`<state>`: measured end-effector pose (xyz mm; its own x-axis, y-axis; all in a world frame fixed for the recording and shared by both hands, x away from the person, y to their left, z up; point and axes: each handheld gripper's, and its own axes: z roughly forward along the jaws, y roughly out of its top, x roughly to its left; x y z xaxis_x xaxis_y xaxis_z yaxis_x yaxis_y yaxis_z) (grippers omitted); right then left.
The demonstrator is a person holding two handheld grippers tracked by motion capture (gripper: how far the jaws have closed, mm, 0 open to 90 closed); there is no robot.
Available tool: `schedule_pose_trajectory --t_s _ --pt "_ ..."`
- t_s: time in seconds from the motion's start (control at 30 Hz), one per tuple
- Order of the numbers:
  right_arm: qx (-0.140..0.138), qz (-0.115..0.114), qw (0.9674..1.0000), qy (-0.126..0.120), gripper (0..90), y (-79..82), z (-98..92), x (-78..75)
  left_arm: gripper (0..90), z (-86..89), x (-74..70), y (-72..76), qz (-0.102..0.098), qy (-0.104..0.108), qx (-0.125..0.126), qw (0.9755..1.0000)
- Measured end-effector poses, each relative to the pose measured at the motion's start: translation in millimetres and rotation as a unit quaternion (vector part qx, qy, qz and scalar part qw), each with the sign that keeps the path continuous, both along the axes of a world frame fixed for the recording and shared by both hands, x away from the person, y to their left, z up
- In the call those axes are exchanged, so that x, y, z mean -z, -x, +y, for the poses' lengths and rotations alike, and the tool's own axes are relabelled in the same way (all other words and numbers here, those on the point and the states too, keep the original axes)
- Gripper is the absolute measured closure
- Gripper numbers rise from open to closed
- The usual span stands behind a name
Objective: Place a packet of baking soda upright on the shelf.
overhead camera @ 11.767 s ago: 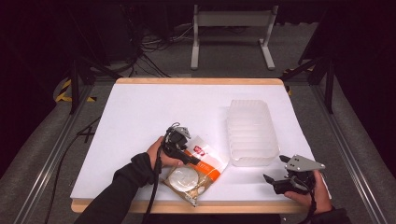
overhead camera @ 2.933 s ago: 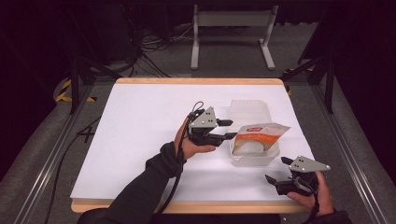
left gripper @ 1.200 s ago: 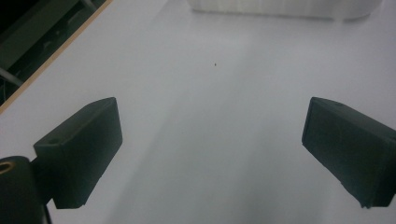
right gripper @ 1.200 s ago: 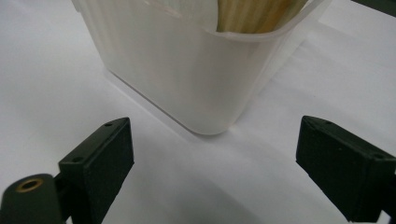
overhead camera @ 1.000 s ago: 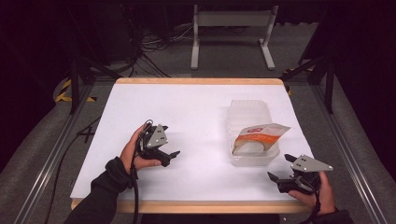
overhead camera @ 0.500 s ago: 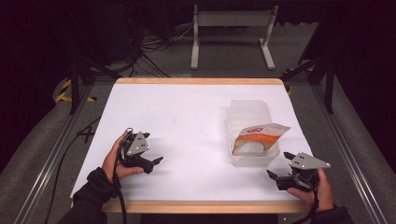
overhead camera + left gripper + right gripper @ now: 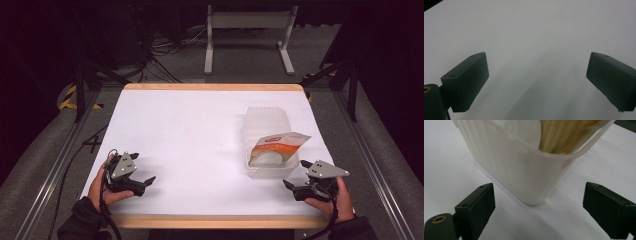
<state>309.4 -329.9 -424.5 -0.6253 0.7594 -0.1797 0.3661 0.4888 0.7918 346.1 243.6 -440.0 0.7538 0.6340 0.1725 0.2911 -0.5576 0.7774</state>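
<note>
A clear plastic tub (image 7: 266,121) stands at the right of the white table (image 7: 190,135). An orange and white food packet (image 7: 276,148) leans inside the tub's near end, and it pokes over the tub's rim (image 7: 524,142) in the right gripper view. My right gripper (image 7: 294,186) rests near the front right edge, open and empty, jaws pointing at the tub's near corner (image 7: 531,192). At the front left my left gripper (image 7: 144,183) lies low over bare table, open, nothing between its pads (image 7: 466,82).
The wooden front edge (image 7: 215,221) runs just below both hands. Metal rails (image 7: 55,165) flank the table. A stand and cables (image 7: 245,35) sit on the dark floor behind.
The left gripper carried the packet from the front of the table into the tub, let it go, then drew back to the front left. The right gripper barely moved.
</note>
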Motion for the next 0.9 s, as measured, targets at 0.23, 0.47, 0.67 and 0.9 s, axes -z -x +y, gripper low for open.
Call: schedule_pose_trajectory --t_s 0.23,0.47,0.67,0.9 --pt "-0.001 0.002 1.0000 -0.002 10.5 -3.5 1.2 1.8 4.9 27.3 4.5 12.2 0.007 0.028 -0.035 0.9990" --pt "0.005 -0.001 1.0000 -0.003 10.2 -4.5 -2.5 2.4 4.8 46.1 6.1 20.9 0.010 0.050 -0.057 0.9971" --pt "0.013 -0.007 0.9999 0.008 10.1 -6.0 -5.6 5.1 4.9 61.3 8.5 24.7 0.021 0.090 -0.080 0.9925" --pt "0.020 -0.012 0.9997 -0.002 9.9 -6.5 -10.1 5.8 4.9 72.4 8.9 26.0 0.016 0.131 -0.108 0.9853"
